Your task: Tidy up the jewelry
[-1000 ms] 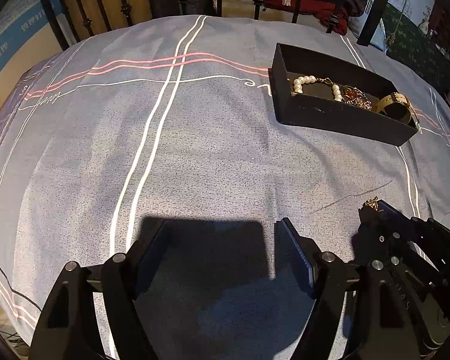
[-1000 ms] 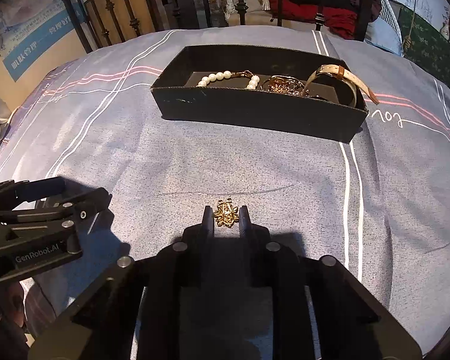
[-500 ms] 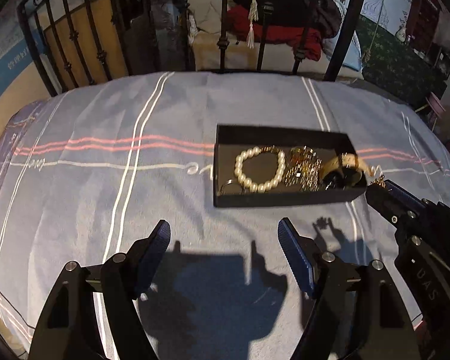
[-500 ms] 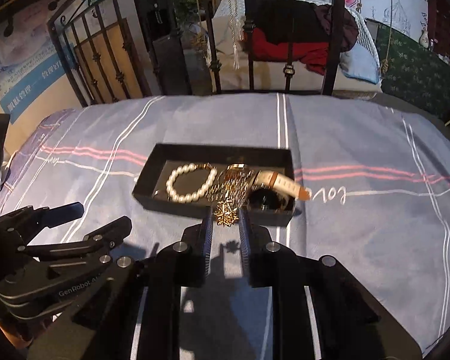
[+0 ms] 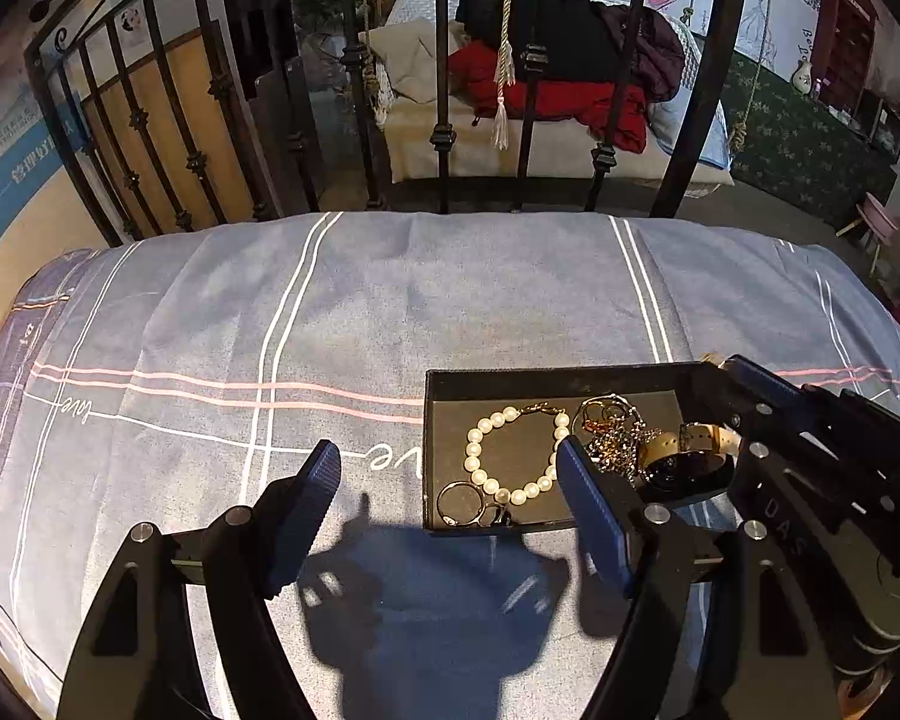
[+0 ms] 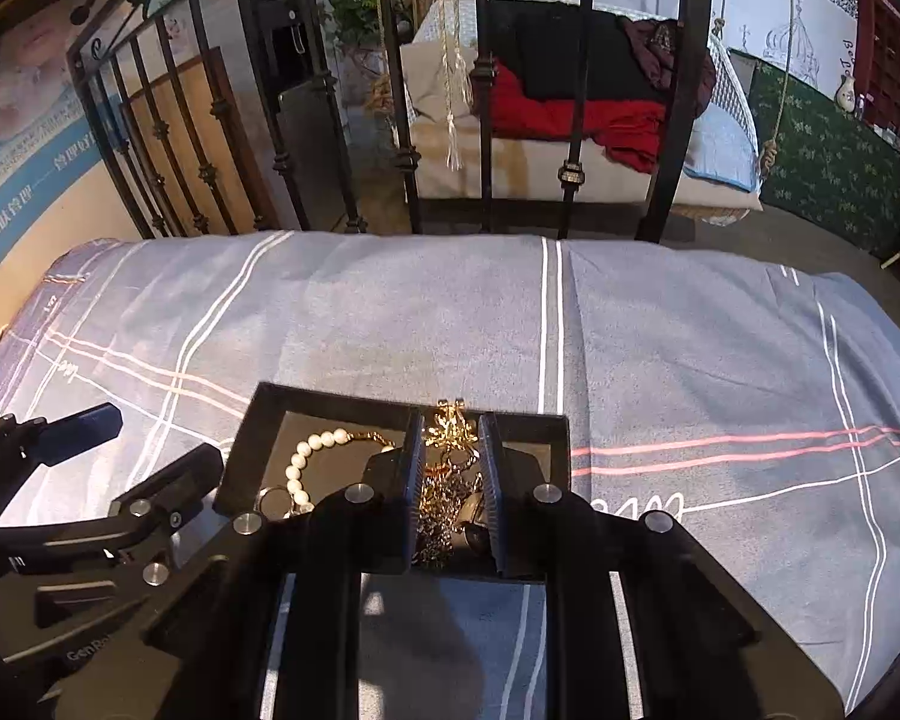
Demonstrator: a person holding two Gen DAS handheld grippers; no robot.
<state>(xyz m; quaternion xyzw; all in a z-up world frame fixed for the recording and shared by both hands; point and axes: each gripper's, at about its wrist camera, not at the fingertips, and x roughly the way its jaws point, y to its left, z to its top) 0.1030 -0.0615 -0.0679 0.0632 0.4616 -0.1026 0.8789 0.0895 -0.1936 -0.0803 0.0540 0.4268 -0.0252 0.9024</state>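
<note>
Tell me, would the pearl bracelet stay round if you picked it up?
Probably not. The white pearl bead bracelet lies as a loose loop in the black rectangular tray, so it likely droops when lifted. Its smooth round beads may slip from a gripper.

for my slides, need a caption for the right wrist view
Right tongs over the black tray, gold chain between the fingers.

In the right wrist view the right gripper (image 6: 450, 456) covers the middle of the black tray (image 6: 252, 450), hiding most of the pearl bracelet (image 6: 306, 456) and the watch. Whether its fingers pinch the gold chain (image 6: 444, 420) cannot be told. In the left wrist view the right gripper (image 5: 726, 363) hides the tray's (image 5: 429, 420) right end and part of the watch (image 5: 684, 462).
</note>
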